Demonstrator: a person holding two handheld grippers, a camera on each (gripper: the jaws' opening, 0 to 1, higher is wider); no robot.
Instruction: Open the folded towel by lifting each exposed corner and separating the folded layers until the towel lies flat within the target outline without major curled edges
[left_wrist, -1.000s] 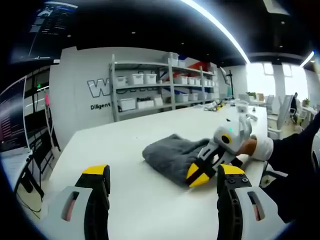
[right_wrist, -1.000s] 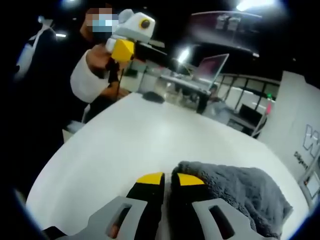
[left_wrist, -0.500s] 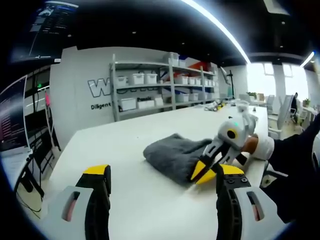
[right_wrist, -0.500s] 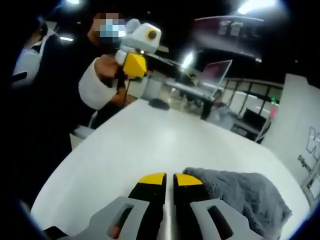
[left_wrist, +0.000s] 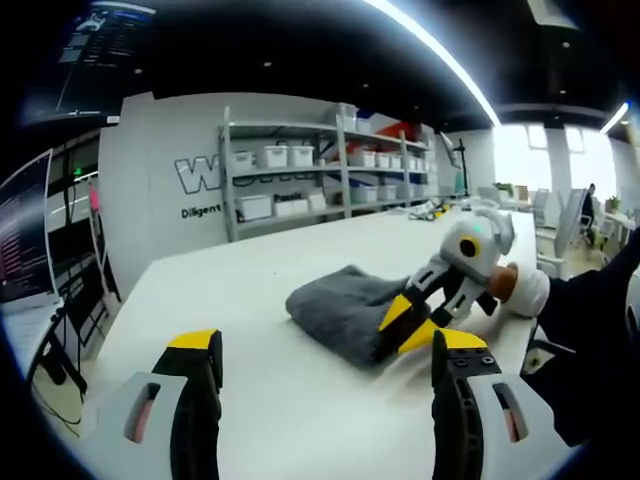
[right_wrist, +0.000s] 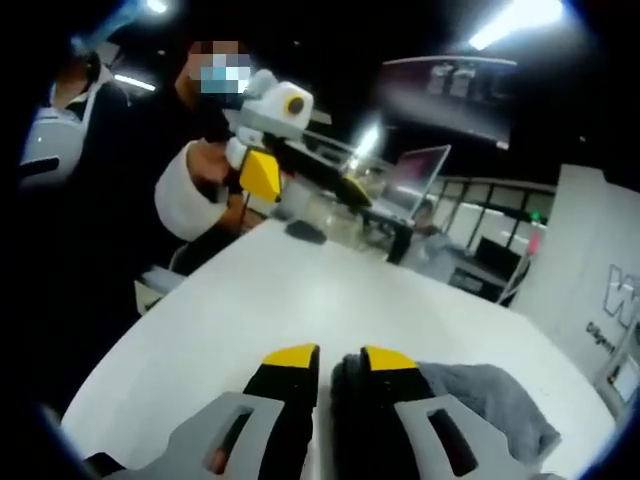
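A grey folded towel (left_wrist: 340, 305) lies bunched on the white table (left_wrist: 230, 290). In the left gripper view my left gripper (left_wrist: 325, 350) hangs above the table's near side, wide open with nothing between its jaws, short of the towel. My right gripper (left_wrist: 408, 322) reaches in from the right, its yellow tips at the towel's near right corner. In the right gripper view the right gripper (right_wrist: 340, 358) has its jaws nearly together with a dark fold of the towel (right_wrist: 480, 395) between them. The left gripper (right_wrist: 290, 175) is held up at the far left in a person's hand.
Shelves (left_wrist: 320, 170) with white bins stand against the wall behind the table. Dark monitors (left_wrist: 25, 240) stand at the left. Another desk with a screen (right_wrist: 420, 170) lies beyond the table's far edge. The person's sleeve (right_wrist: 180, 195) is beside the table's left edge.
My right gripper has tipped upward and risen at the towel's corner, with a fold of cloth now between its jaws. The left gripper has stayed open and still.
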